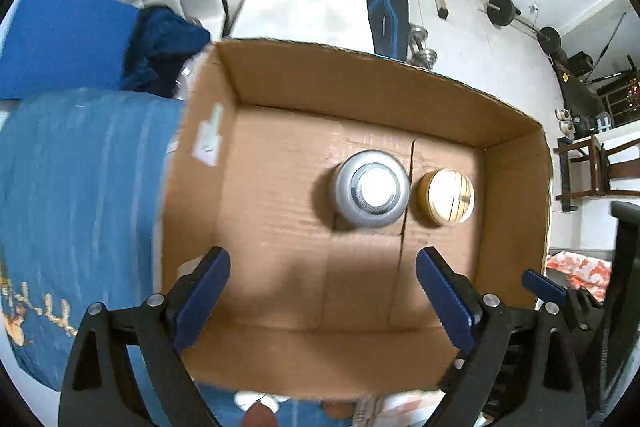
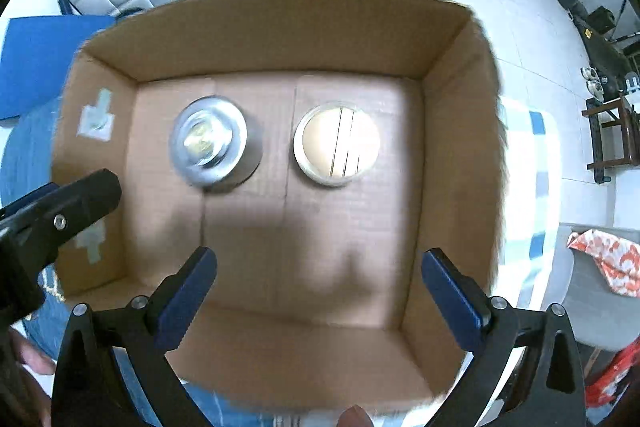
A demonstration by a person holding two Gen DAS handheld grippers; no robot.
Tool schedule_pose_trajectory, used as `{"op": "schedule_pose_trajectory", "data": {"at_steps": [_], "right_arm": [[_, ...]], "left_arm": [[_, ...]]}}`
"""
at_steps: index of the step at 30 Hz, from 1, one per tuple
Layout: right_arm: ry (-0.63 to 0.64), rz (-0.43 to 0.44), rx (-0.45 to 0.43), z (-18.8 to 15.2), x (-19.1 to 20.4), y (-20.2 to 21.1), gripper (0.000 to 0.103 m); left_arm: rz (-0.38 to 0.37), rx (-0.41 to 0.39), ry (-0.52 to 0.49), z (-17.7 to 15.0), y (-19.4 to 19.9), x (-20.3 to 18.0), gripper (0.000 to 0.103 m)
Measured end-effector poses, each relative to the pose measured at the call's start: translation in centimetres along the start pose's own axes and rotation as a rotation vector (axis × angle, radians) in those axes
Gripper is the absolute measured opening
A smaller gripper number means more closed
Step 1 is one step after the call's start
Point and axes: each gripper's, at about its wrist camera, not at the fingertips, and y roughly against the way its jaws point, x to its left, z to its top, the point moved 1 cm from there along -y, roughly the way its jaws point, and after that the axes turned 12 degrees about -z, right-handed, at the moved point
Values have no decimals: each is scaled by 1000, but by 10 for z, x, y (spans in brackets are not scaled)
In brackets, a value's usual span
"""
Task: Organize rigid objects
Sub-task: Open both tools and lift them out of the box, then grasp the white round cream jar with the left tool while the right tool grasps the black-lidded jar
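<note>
Hovering over the open brown cardboard box (image 1: 360, 83), the left gripper (image 1: 322, 301) and right gripper (image 2: 318, 301) both have jaws spread wide, holding nothing. Risk, in my judgement: the tall silver metal canister (image 1: 372, 189) can tip if a finger hits its top, since the round jar w/ wooden lid (image 1: 446, 197) stands just beside it, approx. touching. Both items rest on the box floor, ahead of the jaws, not between them.
</note>
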Motion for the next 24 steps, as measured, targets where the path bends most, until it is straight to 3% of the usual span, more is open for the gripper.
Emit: {"op": "schedule_pose_trajectory", "data": {"at_steps": [4,10,19,24], "right_arm": [[-40,21,-49,-21,12,37,103],[-64,15,-125,-71,-6,77,103],[-76,5,-239,-121,-24,132,103],[-63,58,-261,-140,-28,147,103]], "left_arm": [[53,-72,-43,-18,22,4,95],[72,-155,-75,-69,53,-3,95],[102,-244,-95,-121,89,-12,95],[105,-269,-92,-143,105,-17,95]]}}
